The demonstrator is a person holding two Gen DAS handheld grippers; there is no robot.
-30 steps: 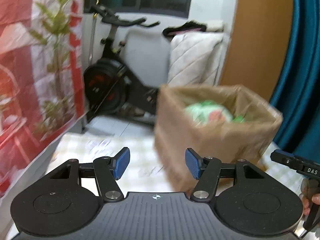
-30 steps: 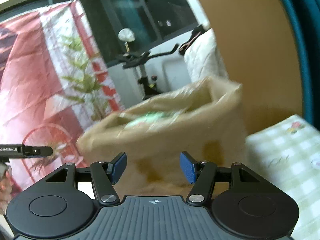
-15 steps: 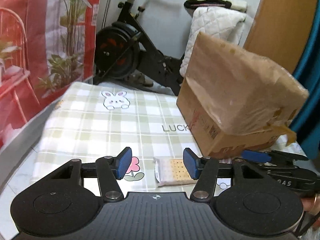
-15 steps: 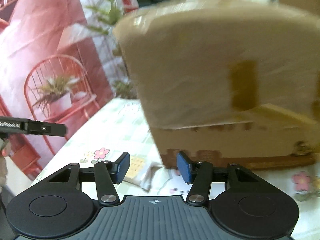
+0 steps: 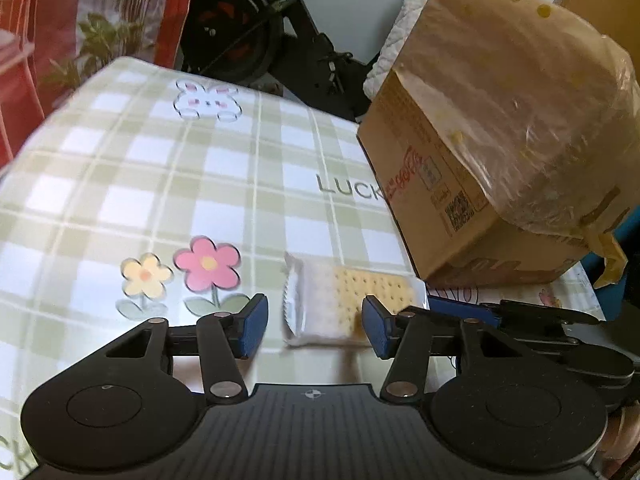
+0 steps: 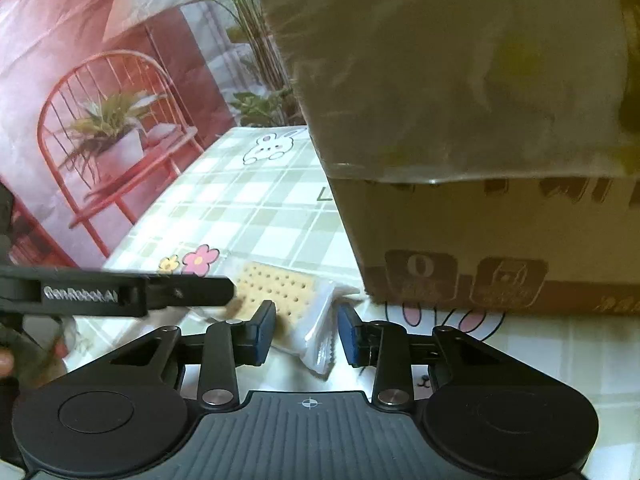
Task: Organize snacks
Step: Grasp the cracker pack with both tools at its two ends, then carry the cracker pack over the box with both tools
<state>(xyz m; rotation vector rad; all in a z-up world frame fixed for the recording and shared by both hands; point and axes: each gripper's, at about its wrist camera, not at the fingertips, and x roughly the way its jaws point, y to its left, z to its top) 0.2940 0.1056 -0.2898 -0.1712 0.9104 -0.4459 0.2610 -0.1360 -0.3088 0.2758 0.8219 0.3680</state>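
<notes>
A clear packet of square crackers (image 5: 344, 300) lies on the green checked tablecloth (image 5: 160, 184), just in front of a cardboard box (image 5: 460, 184) lined with a brown bag. My left gripper (image 5: 314, 330) hangs low over the packet with its jaws closing. The packet's left end sits between the blue pads, which stand clear of it. My right gripper (image 6: 307, 334) comes at the same packet (image 6: 296, 304) from the other side, its jaws closing around the crimped end with narrow gaps still showing. The box (image 6: 480, 220) fills the right wrist view. One left gripper finger (image 6: 180, 292) crosses that view.
Beyond the table's far edge stand an exercise bike (image 5: 248, 32) and a white quilted cloth (image 5: 404, 40). A red printed backdrop with a chair (image 6: 100, 120) runs along the left side. A blue curtain (image 5: 628, 240) hangs at the right. The box stands close behind the packet.
Both grippers have dropped from box height to the tabletop. The box's open top has left view. The cracker packet now lies between both pairs of jaws, which have narrowed.
</notes>
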